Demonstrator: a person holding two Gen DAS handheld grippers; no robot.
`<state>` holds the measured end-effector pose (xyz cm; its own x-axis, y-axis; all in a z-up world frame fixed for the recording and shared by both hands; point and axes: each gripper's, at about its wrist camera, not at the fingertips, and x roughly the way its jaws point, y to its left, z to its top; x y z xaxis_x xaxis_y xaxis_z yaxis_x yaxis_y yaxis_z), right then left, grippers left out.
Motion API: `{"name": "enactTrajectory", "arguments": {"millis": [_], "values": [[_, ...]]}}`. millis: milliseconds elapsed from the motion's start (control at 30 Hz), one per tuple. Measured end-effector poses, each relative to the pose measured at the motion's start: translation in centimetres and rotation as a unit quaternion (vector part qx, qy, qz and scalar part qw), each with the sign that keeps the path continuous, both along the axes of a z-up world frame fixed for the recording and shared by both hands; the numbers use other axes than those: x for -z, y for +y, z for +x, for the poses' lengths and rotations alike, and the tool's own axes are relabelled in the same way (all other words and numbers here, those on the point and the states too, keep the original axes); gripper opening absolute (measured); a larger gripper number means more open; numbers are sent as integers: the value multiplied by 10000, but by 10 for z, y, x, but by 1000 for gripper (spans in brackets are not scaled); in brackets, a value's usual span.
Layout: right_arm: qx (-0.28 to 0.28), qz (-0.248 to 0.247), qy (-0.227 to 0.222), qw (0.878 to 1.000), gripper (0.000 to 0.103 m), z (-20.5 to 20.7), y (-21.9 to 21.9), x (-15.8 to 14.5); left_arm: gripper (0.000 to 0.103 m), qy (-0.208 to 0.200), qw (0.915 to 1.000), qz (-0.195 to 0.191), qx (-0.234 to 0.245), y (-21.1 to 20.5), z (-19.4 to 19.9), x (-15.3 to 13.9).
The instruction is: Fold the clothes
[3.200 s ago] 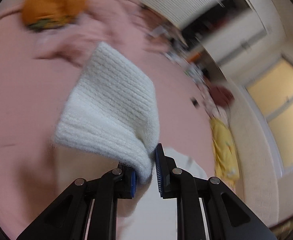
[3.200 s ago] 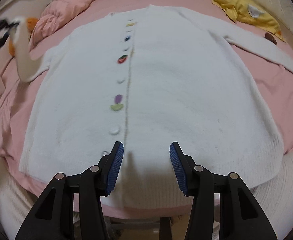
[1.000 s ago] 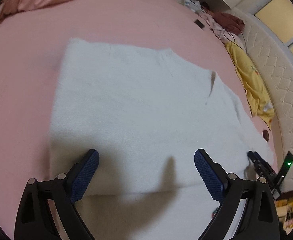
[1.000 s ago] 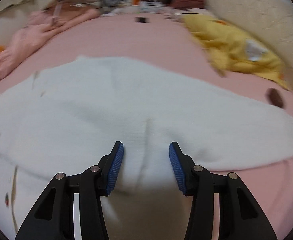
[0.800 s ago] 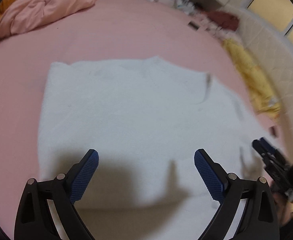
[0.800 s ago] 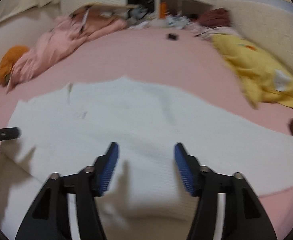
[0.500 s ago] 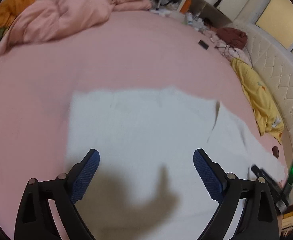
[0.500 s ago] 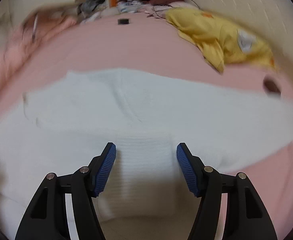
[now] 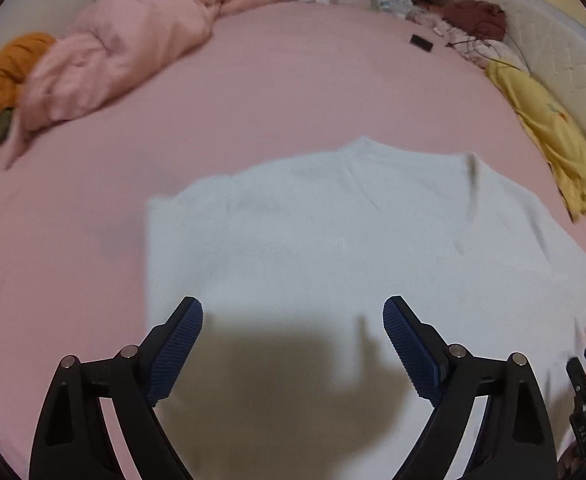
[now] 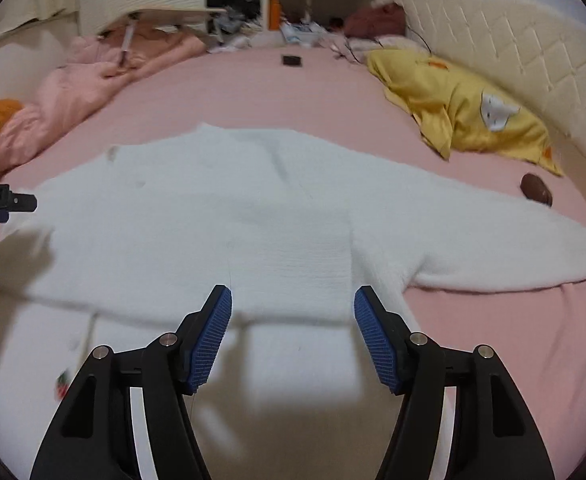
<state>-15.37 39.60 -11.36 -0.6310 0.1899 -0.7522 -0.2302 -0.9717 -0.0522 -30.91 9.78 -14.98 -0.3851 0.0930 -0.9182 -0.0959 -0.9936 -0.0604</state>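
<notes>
- My left gripper [image 9: 293,344] hangs above the near part of the white cardigan [image 9: 333,240], its fingers [image 9: 177,348] spread wide and holding nothing; I read that as a released pose, ready for a fresh hold.
- My right gripper [image 10: 293,336] also sits with its fingers [image 10: 209,340] apart and empty, low over the folded-over cuff [image 10: 293,256] at lower centre of its frame.
- The cardigan [image 10: 213,220] lies flat on the pink bed [image 10: 253,100], filling the middle of both views. One sleeve appears to be laid across the body, its ribbed cuff ending just ahead of my right fingers, so that side looks tucked in to make a narrower shape.
- The other sleeve [image 10: 513,240] stretches out to the right of the right-wrist frame, flat on the bed and unfolded; I judge it the next piece to bring over.
- At the lower left of the right-wrist frame, part of the button edge shows with a small strawberry decoration [image 10: 63,382], so the front faces up there.
- A yellow garment [image 10: 473,112] lies at upper right against the quilted headboard [image 10: 513,40], and a pink duvet [image 9: 125,48] is bunched at upper left, both well apart from the cardigan, which leaves room for folding.
- A small dark brown object [image 10: 537,190] sits just beside the outstretched sleeve; it could get caught up as the sleeve is lifted.
</notes>
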Motion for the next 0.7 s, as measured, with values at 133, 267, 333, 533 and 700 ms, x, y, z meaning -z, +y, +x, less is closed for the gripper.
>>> {"name": "enactTrajectory", "arguments": {"millis": [133,267,333,533,700], "values": [[-147,-239,-232,9993,64,45,-27,-6,94,43,9998,-182,-63,-4,71,-16],[-119,-409,-608,9972,65,91,-56,-6,94,-517,9980,-359,-9,-16,153,3],[-166,-466,-749,9960,64,114,-73,1,94,-659,9975,-256,-33,-23,192,7],[-150,-337,-989,9944,65,146,-95,5,94,-251,9997,-54,-41,-34,252,-7],[-129,-353,-847,9957,65,155,-99,-8,94,-94,9999,60,-1,-36,249,-21]]}}
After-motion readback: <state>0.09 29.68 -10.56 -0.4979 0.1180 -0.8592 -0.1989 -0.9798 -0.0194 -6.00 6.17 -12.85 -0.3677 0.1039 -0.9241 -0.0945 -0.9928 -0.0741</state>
